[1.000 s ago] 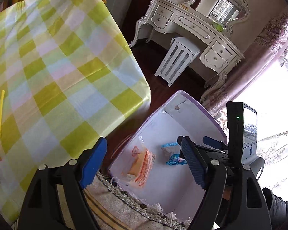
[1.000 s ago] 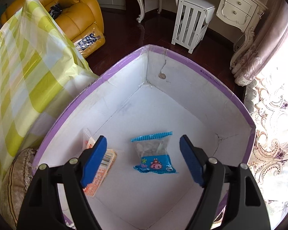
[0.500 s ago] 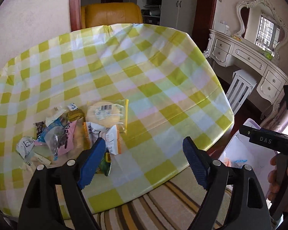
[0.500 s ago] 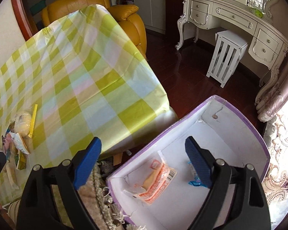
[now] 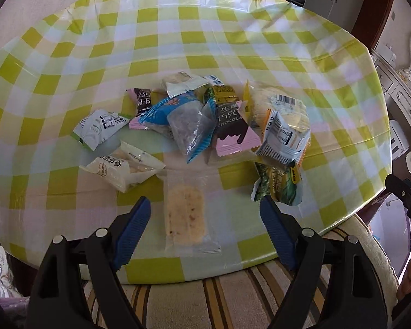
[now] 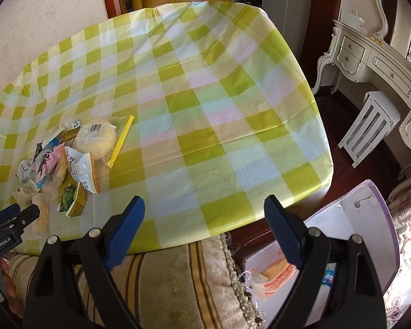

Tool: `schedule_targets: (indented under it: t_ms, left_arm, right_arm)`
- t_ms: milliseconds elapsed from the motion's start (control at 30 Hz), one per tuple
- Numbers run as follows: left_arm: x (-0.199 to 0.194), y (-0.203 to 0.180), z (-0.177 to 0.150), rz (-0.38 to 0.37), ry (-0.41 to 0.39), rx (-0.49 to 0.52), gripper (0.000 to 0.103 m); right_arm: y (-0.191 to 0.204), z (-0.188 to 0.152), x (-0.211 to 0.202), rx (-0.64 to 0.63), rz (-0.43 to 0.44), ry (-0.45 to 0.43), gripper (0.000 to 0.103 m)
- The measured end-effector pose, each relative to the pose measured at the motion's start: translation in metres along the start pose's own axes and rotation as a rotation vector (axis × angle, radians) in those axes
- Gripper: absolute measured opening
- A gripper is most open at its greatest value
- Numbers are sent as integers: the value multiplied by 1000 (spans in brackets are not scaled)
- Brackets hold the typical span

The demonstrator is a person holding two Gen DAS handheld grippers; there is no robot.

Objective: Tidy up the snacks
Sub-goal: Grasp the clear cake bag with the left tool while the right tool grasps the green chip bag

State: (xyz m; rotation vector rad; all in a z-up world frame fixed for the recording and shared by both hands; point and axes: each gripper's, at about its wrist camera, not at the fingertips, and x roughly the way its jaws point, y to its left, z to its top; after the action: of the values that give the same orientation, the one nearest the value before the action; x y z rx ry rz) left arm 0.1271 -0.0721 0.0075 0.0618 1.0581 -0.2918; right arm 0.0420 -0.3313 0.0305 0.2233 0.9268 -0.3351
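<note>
- Hovering low over the near edge of the table [image 5: 233, 41], the left gripper [image 5: 205, 213] has its jaws spread wide and empty, with a clear-wrapped biscuit bar [image 5: 185, 215] lying flat on the checked cloth between them.
- Behind that bar sits the snack pile [image 5: 205, 120] — a pink chocolate packet [image 5: 231, 128], a blue-edged clear pouch [image 5: 189, 130], a green leaf-print packet [image 5: 278, 185] and a round pale bun in a barcoded bag [image 5: 280, 108], all overlapping.
- The right gripper [image 6: 204, 229] is also wide open and holds nothing; it hangs over the striped cushion [image 6: 172, 282] at the table's edge, with the purple-rimmed box [image 6: 380, 219] down to its right, two packets already inside.
- Risk, as I judge it: the bar is thin and flat in slippery film, so closing jaws could skate over it or pinch only wrapper, and it might slip out on the way to the box.
- A second risk — it lies near the table's front edge, so a nudge could push it off onto the cushion.
- Hard to tell: how many packets are buried in the pile, and most of the printing on them.
- The box floor is largely cut off by the right gripper's own arms.
</note>
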Motion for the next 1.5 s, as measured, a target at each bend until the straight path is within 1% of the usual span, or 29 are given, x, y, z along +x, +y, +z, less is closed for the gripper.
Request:
schedule_targets:
  t_ms: [33,100,133,200,300,367,433,500,600,667,733,800,933,1200,1367,1400,1433,1500]
  left_arm:
    - [5,1,0,1,17,1,74]
    - [11,3,1,32,37,0,71]
    - [15,3,1,41,48,4,71]
    - [22,3,1,32,77,12,71]
    - [27,2,1,43,93,18,68]
    - [32,3,2,55,105,23,65]
    - [38,4,2,60,123,20,57]
    - [39,5,3,66,120,22,54]
    - [40,4,3,80,116,34,52]
    - [39,4,3,87,110,33,46]
    - [37,7,3,85,104,19,37]
    - [35,11,1,75,98,5,35]
    - [33,16,-1,69,88,-16,35]
    - [18,35,-4,68,32,-103,35]
    - [10,42,-4,69,-4,-138,35]
    - [9,43,-4,66,-8,-145,35]
    - [9,44,-4,62,-11,-149,35]
    - [7,43,-4,58,-19,-144,35]
  right_arm:
    - [6,0,0,-16,9,1,89]
    - [20,0,1,-51,25,9,89]
    - [28,0,2,-69,30,12,89]
    - [41,0,4,-97,49,19,89]
    - [59,0,9,-117,88,40,89]
    - [71,-1,12,-139,109,51,89]
    - [82,-1,15,-156,134,61,89]
    - [92,0,18,-170,150,69,89]
    - [105,1,23,-177,166,81,89]
    - [113,1,27,-182,175,89,89]
    - [122,2,31,-193,180,101,89]
    - [132,1,35,-201,189,113,89]
    - [147,2,42,-214,192,127,89]
    - [157,4,58,-197,187,177,88]
    - [164,4,66,-208,168,192,81]
    - [165,4,67,-210,161,194,77]
    - [166,4,69,-212,152,198,67]
    - [169,3,72,-214,145,210,62]
